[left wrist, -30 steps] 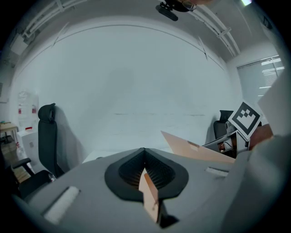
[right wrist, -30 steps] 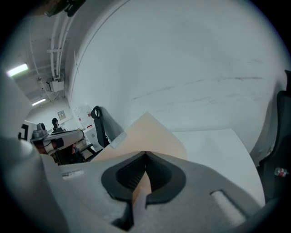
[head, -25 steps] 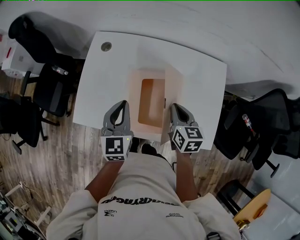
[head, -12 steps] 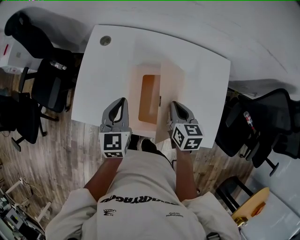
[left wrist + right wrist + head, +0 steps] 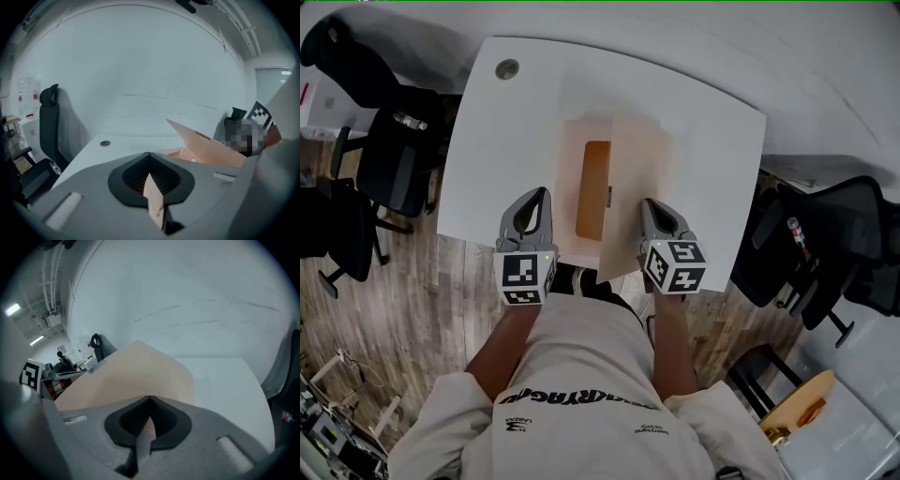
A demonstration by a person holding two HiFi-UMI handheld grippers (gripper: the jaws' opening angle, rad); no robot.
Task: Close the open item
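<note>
Cardboard box (image 5: pixel 570 192) on white surface (image 5: pixel 502 141): edge clamped by left hand-held gripper (image 5: pixel 540 195); half-lowered lid (image 5: pixel 637 178) clamped by right hand-held gripper (image 5: pixel 649 204).

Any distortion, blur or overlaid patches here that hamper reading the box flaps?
Head view: sharp, evenly lit, outer edges bowed; box interior clearly visible. Left gripper view: strong fisheye, black corners, mosaic patch at right beside the raised flap. Right gripper view: same fisheye vignette; that flap looks pale, featureless.
</note>
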